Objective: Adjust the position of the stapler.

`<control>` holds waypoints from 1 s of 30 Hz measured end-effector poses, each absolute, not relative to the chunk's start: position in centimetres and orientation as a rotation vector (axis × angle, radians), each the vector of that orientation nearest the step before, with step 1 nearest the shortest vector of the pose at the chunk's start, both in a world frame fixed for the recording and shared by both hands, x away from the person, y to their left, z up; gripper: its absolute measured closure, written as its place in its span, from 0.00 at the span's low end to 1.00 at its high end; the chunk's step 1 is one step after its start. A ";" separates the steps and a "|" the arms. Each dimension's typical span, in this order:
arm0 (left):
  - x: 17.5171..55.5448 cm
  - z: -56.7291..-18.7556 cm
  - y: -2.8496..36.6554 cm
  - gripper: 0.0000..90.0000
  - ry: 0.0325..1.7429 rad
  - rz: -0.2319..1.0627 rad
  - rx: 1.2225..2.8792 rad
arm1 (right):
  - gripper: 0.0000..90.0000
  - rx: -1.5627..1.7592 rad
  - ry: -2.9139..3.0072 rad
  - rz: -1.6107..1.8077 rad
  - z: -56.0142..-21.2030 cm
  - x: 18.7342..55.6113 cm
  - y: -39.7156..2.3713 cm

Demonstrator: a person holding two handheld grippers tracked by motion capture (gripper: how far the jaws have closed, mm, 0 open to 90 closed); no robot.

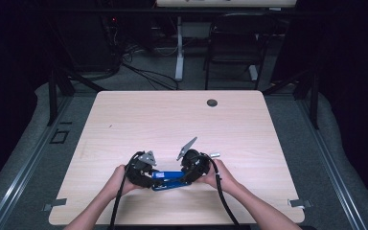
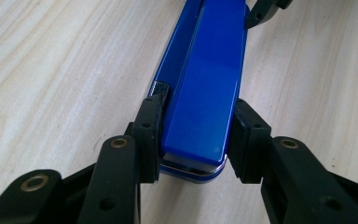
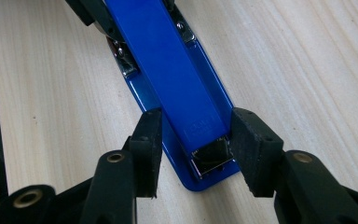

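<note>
A blue stapler [image 1: 167,180] lies flat near the table's front edge, between my two grippers. My left gripper [image 1: 149,178] holds its left end. In the left gripper view the left gripper [image 2: 198,105] has both pads [image 2: 149,130] against the sides of the stapler [image 2: 205,93]. My right gripper [image 1: 186,176] comes in from the other end. In the right gripper view the right gripper [image 3: 196,116] straddles the stapler [image 3: 168,65] at its metal-tipped end, the pads [image 3: 251,144] close beside it, and a strip of blue base shows inside the left pad.
The light wooden table [image 1: 172,120] has a round cable hole [image 1: 212,102] near its far edge. A small silvery piece [image 1: 214,155] lies just right of my right gripper. A black chair [image 1: 235,38] and a desk leg stand beyond the table.
</note>
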State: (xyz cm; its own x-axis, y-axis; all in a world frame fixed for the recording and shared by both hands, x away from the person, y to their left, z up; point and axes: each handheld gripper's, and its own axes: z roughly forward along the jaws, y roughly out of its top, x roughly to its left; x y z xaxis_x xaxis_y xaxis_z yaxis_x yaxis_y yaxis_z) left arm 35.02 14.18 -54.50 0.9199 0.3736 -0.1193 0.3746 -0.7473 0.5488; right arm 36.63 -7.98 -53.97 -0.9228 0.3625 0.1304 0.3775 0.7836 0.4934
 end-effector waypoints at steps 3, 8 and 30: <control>35.2 -54.5 14.2 0.67 0.520 0.002 2.500 | 0.63 -0.623 -2.935 -0.820 -54.0 36.7 -8.0; 34.9 -54.5 14.1 0.66 0.549 0.006 2.481 | 0.62 -0.622 -2.931 -0.819 -53.9 36.7 -8.0; 33.5 -54.3 15.5 0.70 0.805 -0.004 2.413 | 0.62 -0.634 -2.903 -0.875 -53.2 36.9 -8.7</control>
